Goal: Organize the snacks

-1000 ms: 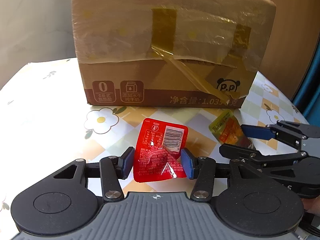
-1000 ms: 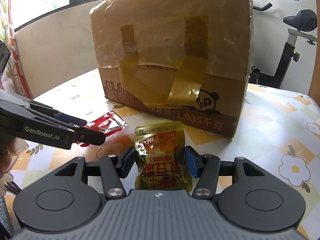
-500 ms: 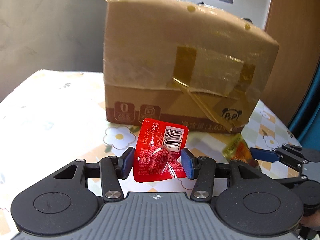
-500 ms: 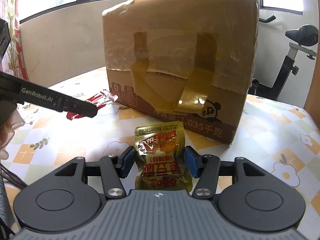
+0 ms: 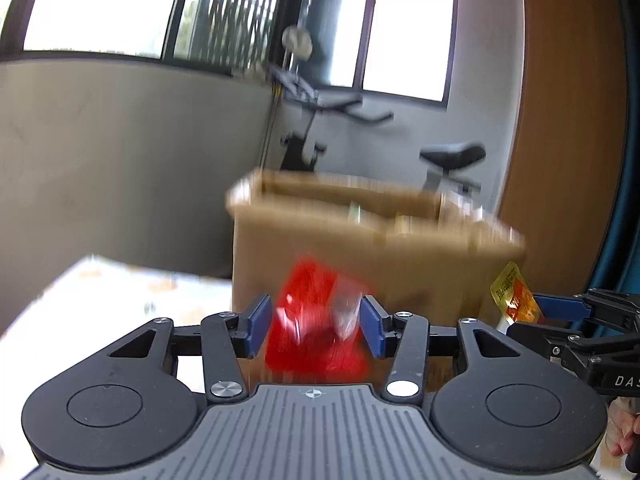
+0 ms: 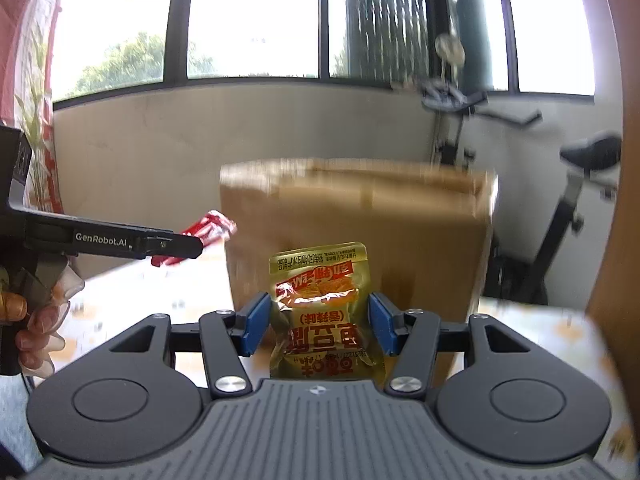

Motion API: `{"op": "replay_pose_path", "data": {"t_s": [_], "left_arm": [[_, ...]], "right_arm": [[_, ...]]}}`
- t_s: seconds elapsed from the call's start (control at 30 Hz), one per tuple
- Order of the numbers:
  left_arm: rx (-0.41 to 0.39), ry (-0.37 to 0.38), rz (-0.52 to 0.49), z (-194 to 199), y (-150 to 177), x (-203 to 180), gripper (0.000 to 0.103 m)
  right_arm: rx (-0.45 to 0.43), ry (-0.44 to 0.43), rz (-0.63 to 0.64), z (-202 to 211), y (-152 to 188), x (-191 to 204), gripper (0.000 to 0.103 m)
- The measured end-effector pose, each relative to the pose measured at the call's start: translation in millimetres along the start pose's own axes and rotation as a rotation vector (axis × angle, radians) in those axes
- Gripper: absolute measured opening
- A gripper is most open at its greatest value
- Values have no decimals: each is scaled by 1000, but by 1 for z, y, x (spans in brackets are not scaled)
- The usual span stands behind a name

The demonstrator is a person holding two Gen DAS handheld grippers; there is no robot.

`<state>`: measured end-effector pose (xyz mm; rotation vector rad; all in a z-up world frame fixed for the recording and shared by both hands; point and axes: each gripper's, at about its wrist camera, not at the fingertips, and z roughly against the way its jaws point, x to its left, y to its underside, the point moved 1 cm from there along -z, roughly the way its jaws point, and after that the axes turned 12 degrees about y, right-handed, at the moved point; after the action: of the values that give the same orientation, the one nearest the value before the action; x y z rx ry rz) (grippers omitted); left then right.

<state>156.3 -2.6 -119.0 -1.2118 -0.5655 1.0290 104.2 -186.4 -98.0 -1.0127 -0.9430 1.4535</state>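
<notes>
Behind the worktop [image 6: 532, 332] you have bright windows and an exercise bike [image 6: 576, 208] filling the upper part of both views. Your left tongs [image 5: 316, 326] are clamped on the red snack packet [image 5: 316, 332], which sits low in the centre of the left wrist view, blurred, and raised in front of the cardboard box [image 5: 376, 248]. Your right tongs [image 6: 320, 326] grip the gold snack packet [image 6: 324, 308] by its sides, with its printed face towards the camera and upside down, low in the centre of the right wrist view. Each pair of tongs shows in the other's view: the right pair at the lower right edge of the left view with the gold packet, the left pair at mid left of the right view with the red one. The box stands in the middle of both views, just beyond the packets, and its top edge sits about level with the cameras; whether anything lies inside it you cannot tell from here. As for progress, both snacks are picked up and neither is yet put away; carrying them over the rim and releasing them there looks like what is left.
</notes>
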Motion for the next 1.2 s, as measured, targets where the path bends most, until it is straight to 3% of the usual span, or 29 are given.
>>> {"op": "replay_pose_path", "data": {"t_s": [0.2, 0.23, 0.33, 0.47, 0.63, 0.83, 0.97, 1.1, 1.2], "left_arm": [[-76, 44, -46, -19, -61, -1, 49], [-69, 39, -39, -23, -66, 1, 44], [-74, 66, -14, -19, -67, 6, 45], [11, 101, 9, -19, -32, 24, 56], [264, 85, 169, -51, 33, 51, 63], [439, 60, 122, -88, 91, 30, 67], [477, -1, 93, -98, 109, 28, 67], [468, -6, 54, -96, 116, 25, 67], [472, -29, -25, -97, 116, 21, 52]], "right_arm": [[-70, 6, 31, -28, -58, -7, 57], [-69, 24, 45, -35, -64, -8, 57], [-71, 40, 42, -43, -69, -9, 57], [-56, 24, 28, -39, -57, -8, 57], [-41, 20, 9, -39, -50, -11, 57], [-47, 12, -22, -38, -51, -15, 57], [-44, 7, -20, -36, -48, -17, 57], [-38, 10, -34, -36, -45, -19, 57], [-36, 12, -44, -35, -43, -21, 57]]}}
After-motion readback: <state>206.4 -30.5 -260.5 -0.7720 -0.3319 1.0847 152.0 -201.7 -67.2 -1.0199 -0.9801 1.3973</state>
